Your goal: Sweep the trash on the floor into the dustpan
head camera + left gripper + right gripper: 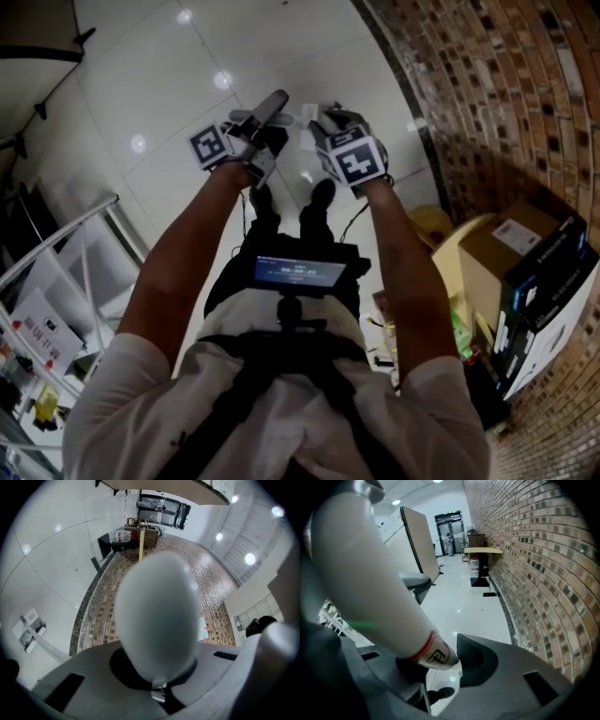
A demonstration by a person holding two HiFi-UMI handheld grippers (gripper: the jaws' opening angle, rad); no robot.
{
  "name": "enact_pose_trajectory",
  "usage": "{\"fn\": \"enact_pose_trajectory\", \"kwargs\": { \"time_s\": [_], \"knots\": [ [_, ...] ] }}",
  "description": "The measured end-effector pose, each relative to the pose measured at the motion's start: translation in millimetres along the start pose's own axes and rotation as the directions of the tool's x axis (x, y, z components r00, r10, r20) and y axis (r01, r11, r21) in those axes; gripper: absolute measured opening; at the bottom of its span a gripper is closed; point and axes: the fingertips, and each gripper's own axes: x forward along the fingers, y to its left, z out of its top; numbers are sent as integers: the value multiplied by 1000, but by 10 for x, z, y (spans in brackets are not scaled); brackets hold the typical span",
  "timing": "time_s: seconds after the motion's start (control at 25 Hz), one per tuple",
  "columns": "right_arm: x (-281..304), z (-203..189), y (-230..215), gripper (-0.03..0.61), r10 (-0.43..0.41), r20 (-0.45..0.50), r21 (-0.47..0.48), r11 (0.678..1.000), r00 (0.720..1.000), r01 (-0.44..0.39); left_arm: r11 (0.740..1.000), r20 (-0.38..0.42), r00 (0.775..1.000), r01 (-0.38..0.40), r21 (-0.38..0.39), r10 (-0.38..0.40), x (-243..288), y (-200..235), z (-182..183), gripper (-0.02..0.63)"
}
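In the head view my left gripper (261, 141) is held out over the white tiled floor (169, 84), shut on a grey handle (270, 108) that sticks up and away. The handle's rounded grey end (154, 616) fills the left gripper view, seated between the jaws of my left gripper (157, 686). My right gripper (330, 124) is beside it, pointing down. A white handle with a red ring (370, 588) lies against one jaw of my right gripper (450, 667). The other jaw's dark pad (476, 660) stands off it, and floor shows in the gap. I cannot make out any trash.
A brick wall (487, 103) curves along the right, with cardboard boxes (511, 248) and a yellow item (431, 223) at its foot. A white metal rack (84, 244) stands at the left. Farther down the wall are a table (483, 551) and a leaning board (419, 545).
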Motion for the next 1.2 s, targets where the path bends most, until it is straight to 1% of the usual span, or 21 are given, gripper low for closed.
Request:
{"fn": "enact_pose_trajectory", "kwargs": {
  "time_s": [0.08, 0.12, 0.16, 0.24, 0.28, 0.32, 0.44, 0.6, 0.68, 0.8, 0.84, 0.92, 1.0, 1.04, 1.2],
  "knots": [
    [22, -36, 57, 129, 40, -57, -102, 994, 998, -46, 1000, -4, 1000, -1, -5, 1, -8, -1, 10, 0],
    [39, -62, 55, 130, 35, -88, -160, 986, 996, -48, 1000, -7, 1000, 0, -6, 0, -9, -1, 12, 0],
    [55, -75, 39, 133, 14, -113, -218, 975, 993, -39, 1000, -9, 1000, 1, -6, -1, -8, -4, 13, 0],
    [67, -15, 43, 140, -28, -135, -328, 945, 990, -18, 1000, -12, 1000, 3, -9, -3, -9, -7, 11, 0],
    [83, 14, 62, 140, -42, -142, -367, 930, 989, -13, 1000, -13, 1000, 2, -11, -3, -11, -5, 9, 0],
    [118, 16, 81, 157, -51, -151, -390, 921, 987, -12, 1000, -14, 1000, 1, -12, -1, -15, -2, 9, 0],
    [278, -55, 122, 181, -66, -173, -399, 917, 983, -9, 1000, -16, 1000, -4, -7, 4, -24, 9, 10, 0],
    [353, 53, 92, 190, -121, -131, -390, 919, 984, 61, 1000, -13, 1000, -1, -11, 1, -41, -3, 28, 0],
    [389, 64, 54, 190, -144, -130, -371, 925, 981, 86, 1000, -16, 1000, 1, -5, -1, -61, -4, 47, 0],
    [448, 23, 63, 197, -151, -153, -374, 923, 977, 84, 1000, -30, 1000, -3, 24, 4, -93, -2, 60, 13],
    [464, 3, 79, 219, -151, -161, -385, 919, 975, 79, 999, -37, 999, -6, 37, 7, -100, -5, 58, 19],
    [484, -26, 98, 228, -157, -168, -403, 912, 973, 78, 998, -57, 998, -13, 68, 17, -110, -6, 45, 41],
    [497, -24, 87, 243, -170, -162, -402, 911, 972, 92, 995, -85, 996, -27, 99, 36, -123, 7, 28, 73],
    [500, -16, 72, 242, -175, -157, -394, 913, 972, 101, 993, -97, 994, -34, 111, 45, -129, 11, 22, 92],
    [485, 28, 10, 293, -189, -135, -351, 927, 973, 131, 987, -114, 991, -51, 151, 69, -163, -4, 48, 174]
  ]
}}
